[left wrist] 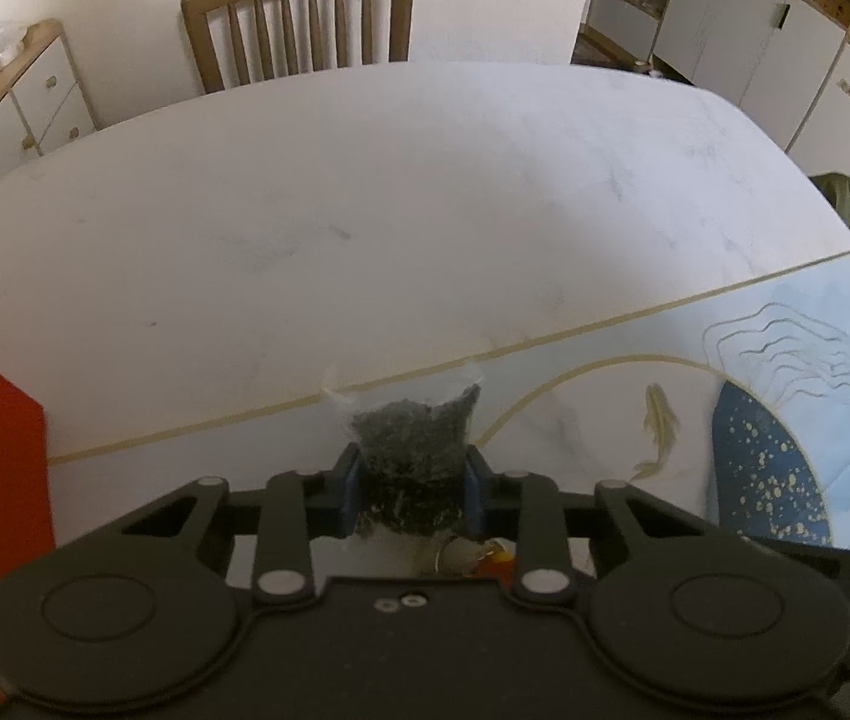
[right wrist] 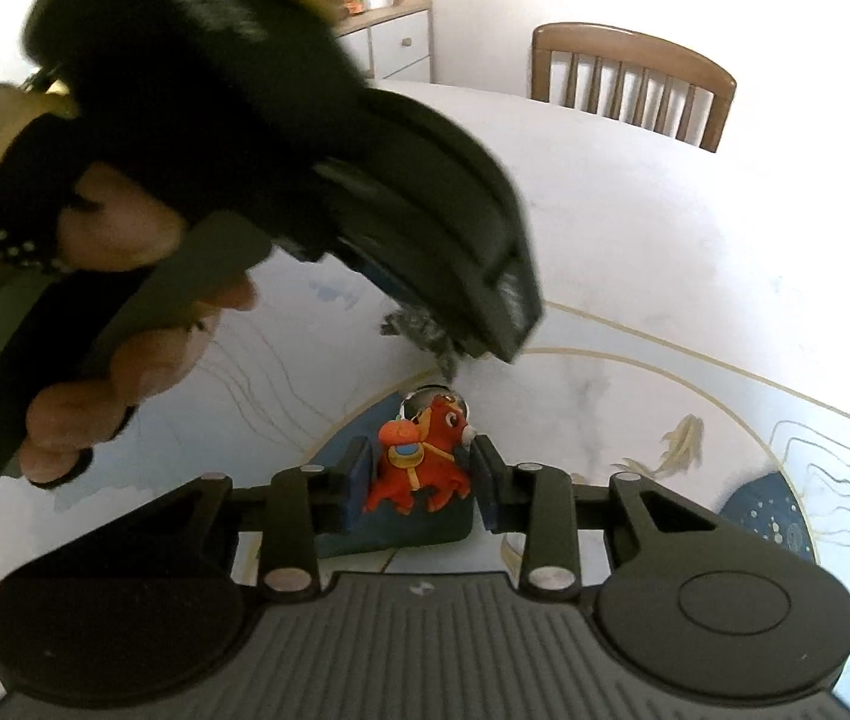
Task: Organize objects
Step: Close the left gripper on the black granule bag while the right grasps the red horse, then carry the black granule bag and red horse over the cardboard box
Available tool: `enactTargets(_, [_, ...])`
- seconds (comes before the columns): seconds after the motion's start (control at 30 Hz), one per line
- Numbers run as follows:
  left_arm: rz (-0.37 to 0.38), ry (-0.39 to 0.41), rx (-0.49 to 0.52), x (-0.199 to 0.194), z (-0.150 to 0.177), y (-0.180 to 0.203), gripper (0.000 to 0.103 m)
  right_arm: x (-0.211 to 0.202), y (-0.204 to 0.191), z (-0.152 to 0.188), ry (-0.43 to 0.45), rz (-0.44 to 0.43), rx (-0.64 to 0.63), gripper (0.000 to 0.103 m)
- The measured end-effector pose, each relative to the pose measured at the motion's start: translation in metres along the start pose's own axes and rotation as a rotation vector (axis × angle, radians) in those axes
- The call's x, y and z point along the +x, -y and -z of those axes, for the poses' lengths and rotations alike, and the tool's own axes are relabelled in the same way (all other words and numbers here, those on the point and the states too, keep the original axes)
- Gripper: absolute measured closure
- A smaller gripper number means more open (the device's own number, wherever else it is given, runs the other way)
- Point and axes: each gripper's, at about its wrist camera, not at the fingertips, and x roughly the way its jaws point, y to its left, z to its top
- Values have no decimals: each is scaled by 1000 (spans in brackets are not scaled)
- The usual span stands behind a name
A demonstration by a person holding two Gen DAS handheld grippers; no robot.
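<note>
Left tongs (left wrist: 413, 480) clamped on a clear bag of dark granules (left wrist: 410, 438) held above the worktop (left wrist: 365, 210), right tongs (right wrist: 422, 477) bracketing a red toy horse (right wrist: 422, 456), closure indeterminate; thin film risks slipping.

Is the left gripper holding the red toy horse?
No, the left gripper has its jaws shut on a clear packet of dark material, not the horse.

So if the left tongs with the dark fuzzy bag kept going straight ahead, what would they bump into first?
Probably nothing soon. The left tongs, shut on the bag of dark stuff, point across bare white table. The first thing in line looks like the wooden chair at the far edge, though depth is hard to judge.
</note>
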Motion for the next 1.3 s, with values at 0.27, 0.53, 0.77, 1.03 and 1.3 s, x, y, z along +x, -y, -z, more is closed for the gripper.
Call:
enactTargets(0.27, [-17,39,-17,-33,-1,-13,73,-23,16,-9,29,-10,70,69])
enactTargets(0.53, [-5,77,-27,-66,4,-27,73,-49,23,-22,72,2,35,73])
enactTargets(0.77, [9,99,-32,-100,14,-46,73,-60,22,-35,92,-9,67,73])
enactTargets(1.03, [16,131,-55,-140,25,-79,73,-94,3,-59,148,-57,66,94])
enactTargets(1.3, [11,164,-64,-169,47,-115,73,-84,-3,-50,119,5,-32,94])
